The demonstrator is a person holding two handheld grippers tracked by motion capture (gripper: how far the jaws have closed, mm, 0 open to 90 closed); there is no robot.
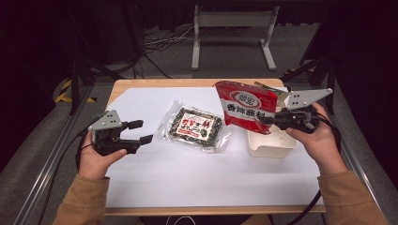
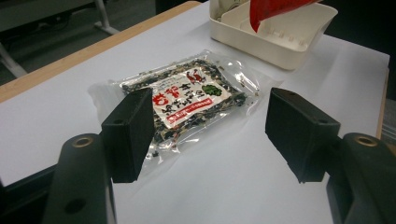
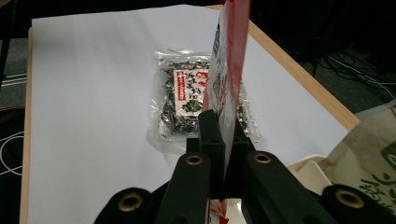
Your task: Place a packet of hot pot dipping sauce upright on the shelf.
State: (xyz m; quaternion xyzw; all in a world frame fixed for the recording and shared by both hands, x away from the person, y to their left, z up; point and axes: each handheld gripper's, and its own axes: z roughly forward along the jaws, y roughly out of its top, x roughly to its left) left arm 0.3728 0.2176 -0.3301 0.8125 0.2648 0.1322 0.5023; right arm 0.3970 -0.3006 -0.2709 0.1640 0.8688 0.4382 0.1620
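The left gripper stood wide and empty, aimed at the clear packet lying mid-table. The right gripper pinched the red bag above the white tray. Judged half done: the packet awaited pickup.

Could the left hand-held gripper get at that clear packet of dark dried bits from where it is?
Probably yes: the left hand-held gripper stands open, empty, facing the clear packet, which lies flat on the white sheet with nothing between.
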